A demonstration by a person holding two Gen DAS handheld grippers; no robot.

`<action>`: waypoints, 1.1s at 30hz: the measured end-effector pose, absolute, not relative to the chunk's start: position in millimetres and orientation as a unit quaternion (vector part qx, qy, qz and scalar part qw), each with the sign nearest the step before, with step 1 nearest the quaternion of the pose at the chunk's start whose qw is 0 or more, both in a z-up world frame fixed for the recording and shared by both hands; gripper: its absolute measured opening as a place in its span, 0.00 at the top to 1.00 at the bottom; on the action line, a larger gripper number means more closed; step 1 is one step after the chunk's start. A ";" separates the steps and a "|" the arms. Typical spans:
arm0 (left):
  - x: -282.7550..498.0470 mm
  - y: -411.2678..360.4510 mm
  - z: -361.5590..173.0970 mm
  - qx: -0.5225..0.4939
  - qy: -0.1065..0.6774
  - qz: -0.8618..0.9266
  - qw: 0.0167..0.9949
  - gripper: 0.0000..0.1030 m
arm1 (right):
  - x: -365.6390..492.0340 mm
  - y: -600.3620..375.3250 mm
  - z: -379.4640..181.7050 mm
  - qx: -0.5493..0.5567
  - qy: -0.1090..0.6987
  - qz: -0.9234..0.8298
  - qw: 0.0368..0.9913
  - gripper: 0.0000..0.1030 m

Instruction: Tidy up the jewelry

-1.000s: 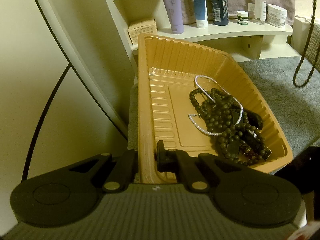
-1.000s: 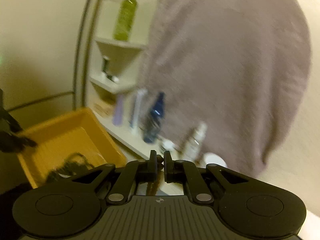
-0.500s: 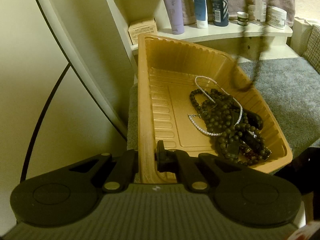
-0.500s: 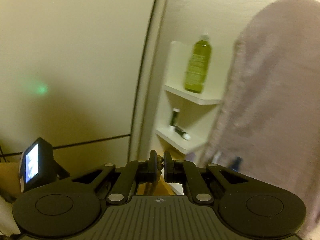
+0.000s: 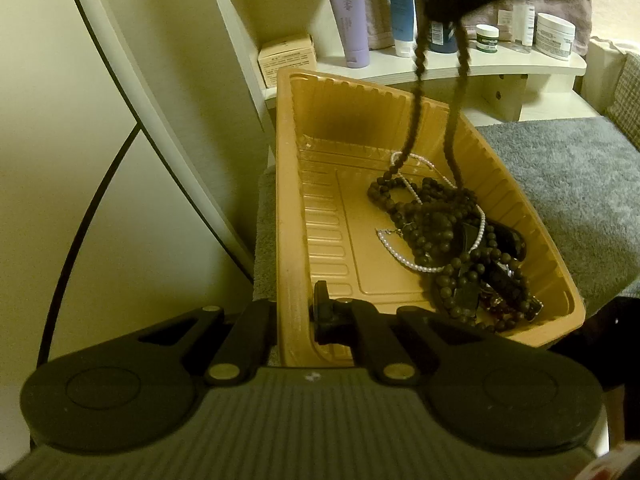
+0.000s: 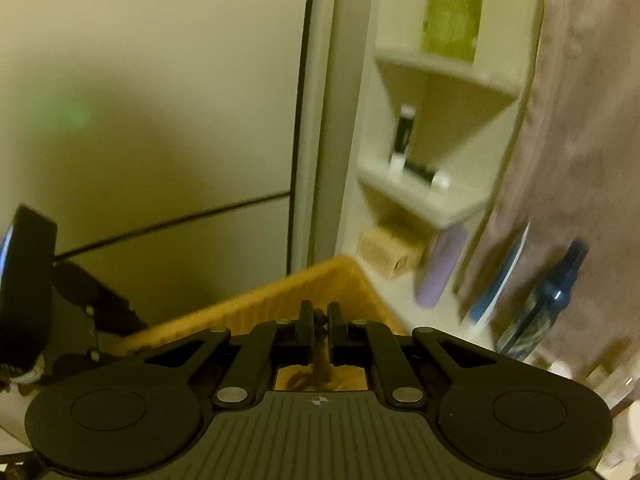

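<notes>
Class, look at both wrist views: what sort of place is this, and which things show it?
Probably a home bathroom or dressing corner: a white shelf of toiletry bottles and cream jars, a hanging towel, and a grey mat beside the jewelry tray.

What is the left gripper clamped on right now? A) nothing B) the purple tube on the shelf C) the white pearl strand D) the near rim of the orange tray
D: in the left wrist view the left gripper is shut on the orange tray wall, one finger outside and one inside, while the pearl strand lies loose in the tray.
</notes>
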State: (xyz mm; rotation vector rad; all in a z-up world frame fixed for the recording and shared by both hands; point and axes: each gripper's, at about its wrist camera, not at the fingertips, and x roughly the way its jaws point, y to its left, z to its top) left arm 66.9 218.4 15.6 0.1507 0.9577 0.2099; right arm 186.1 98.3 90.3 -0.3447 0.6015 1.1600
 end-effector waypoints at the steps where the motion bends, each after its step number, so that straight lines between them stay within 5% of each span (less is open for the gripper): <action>1: 66.7 218.8 15.4 0.072 0.460 0.101 0.879 0.98 | 185.7 98.5 86.4 -0.160 0.284 0.538 0.777 0.94; 29: 66.8 218.8 16.1 0.071 0.461 0.101 0.879 0.98 | 184.0 99.4 65.1 -0.136 0.326 0.568 0.744 0.93; 33: 66.5 218.6 16.9 0.068 0.460 0.101 0.879 0.98 | 186.7 89.4 71.4 -0.115 0.314 0.550 0.765 0.66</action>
